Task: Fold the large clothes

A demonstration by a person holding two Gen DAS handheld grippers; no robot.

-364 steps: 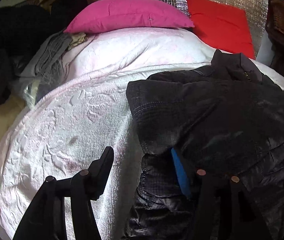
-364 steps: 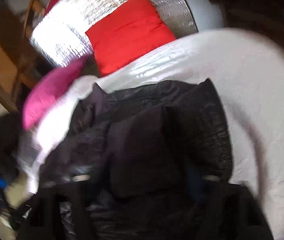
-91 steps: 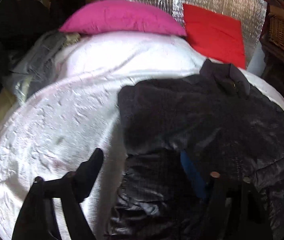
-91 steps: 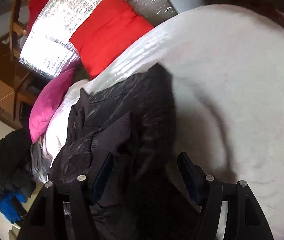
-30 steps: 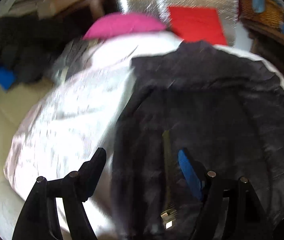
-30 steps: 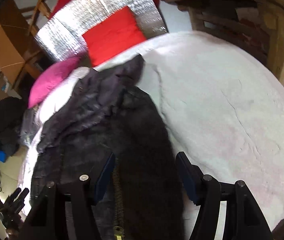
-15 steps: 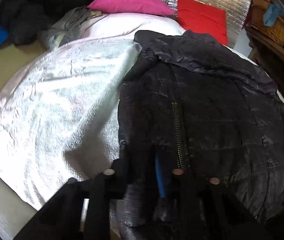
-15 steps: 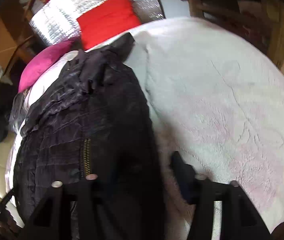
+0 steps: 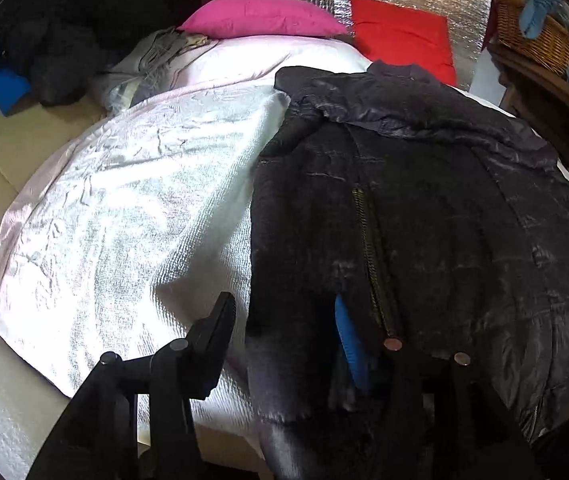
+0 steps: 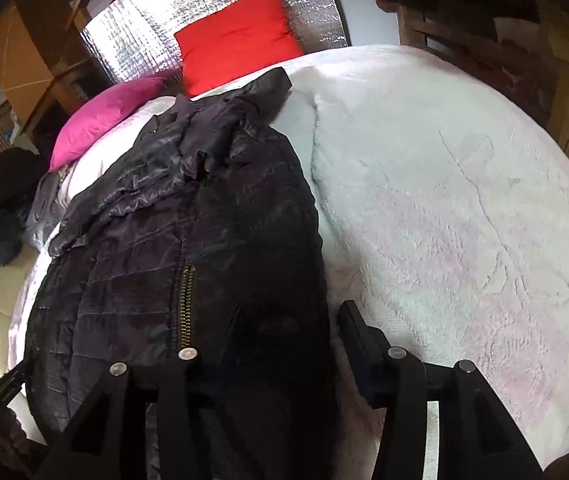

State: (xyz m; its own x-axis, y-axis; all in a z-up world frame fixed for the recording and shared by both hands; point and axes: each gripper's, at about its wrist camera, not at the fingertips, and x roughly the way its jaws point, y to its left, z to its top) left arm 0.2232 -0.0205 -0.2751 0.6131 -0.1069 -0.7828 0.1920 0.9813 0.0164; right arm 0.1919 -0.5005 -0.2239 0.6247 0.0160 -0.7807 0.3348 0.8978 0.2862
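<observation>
On the white bed [image 9: 116, 208] lies a black jacket [image 9: 424, 208]; left tongs [image 9: 284, 320] and right tongs [image 10: 284, 328] are opening, its hem between them unpinched.

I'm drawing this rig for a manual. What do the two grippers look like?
Both look alike. The left gripper and right gripper are matte black, each with two flat, angular fingers on slotted arms. Round metal pins cap the joints. A blue pad lines one left finger; the right's pads look dark. No cables, markings or sleeves show.
</observation>
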